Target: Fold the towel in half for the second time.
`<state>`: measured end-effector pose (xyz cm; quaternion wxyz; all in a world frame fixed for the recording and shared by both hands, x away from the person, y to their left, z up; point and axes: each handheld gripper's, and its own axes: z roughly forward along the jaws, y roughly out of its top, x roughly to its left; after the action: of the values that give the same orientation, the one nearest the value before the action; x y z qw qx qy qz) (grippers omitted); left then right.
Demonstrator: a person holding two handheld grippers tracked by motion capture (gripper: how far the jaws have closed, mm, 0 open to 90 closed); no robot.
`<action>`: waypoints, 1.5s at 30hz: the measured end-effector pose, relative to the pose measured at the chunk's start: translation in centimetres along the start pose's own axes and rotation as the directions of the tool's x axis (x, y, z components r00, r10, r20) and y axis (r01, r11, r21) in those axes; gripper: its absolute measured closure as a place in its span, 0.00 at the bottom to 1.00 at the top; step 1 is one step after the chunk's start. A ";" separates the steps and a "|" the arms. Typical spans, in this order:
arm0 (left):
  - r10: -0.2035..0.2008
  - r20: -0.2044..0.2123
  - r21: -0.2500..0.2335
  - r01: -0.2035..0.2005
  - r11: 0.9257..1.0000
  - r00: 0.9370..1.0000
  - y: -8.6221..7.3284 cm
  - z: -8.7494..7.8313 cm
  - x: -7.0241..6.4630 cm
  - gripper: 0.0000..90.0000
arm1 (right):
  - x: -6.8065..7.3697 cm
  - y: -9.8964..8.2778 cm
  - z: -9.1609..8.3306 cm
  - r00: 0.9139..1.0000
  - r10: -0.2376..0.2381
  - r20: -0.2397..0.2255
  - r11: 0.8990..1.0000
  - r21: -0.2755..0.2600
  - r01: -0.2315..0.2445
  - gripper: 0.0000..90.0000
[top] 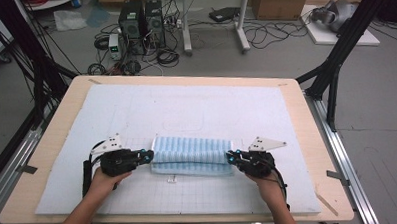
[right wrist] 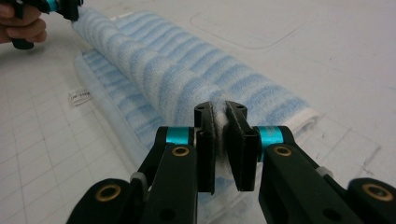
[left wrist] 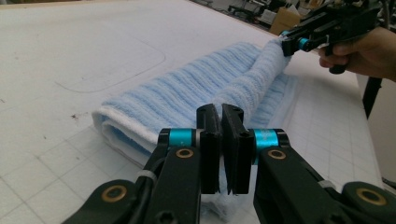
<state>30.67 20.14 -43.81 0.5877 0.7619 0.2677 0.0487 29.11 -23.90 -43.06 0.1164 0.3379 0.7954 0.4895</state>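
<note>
On the white gridded mat, near its front edge: blue striped towel point(top: 193, 155) held at both ends.

A small white label point(right wrist: 78, 96) beside the towel's lower layer is made out in the right gripper view. The left gripper point(top: 147, 155) and right gripper point(top: 229, 156) are each seen with jaws clamped on a pinch of the towel's raised upper fold, stretched between them across the surface point(top: 306, 113).

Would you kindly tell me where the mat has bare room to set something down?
Free: the mat beyond the towel, and its front strip between the forearms. Crowded: both towel ends, where the left tongs and right tongs pinch it.
</note>
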 end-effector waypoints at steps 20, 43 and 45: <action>0.019 -0.125 0.084 -0.008 0.996 0.992 0.8 2.5 0.0 0.80 | 0.6 0.3 1.4 1.000 -0.011 0.018 0.998 0.064 0.010 0.76; 0.051 -0.174 0.099 -0.034 0.995 0.983 0.0 1.6 0.1 0.76 | -1.2 0.0 -0.8 0.994 -0.002 0.110 1.000 0.011 0.001 0.58; 0.072 -0.203 0.054 -0.062 0.997 0.976 0.2 1.0 0.5 0.73 | -1.5 0.1 -1.2 0.990 -0.008 0.141 1.000 -0.014 0.010 0.53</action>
<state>31.60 19.43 -44.04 0.5367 0.7752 0.3021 0.1404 29.62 -25.68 -42.54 0.1769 0.3672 0.7830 0.4699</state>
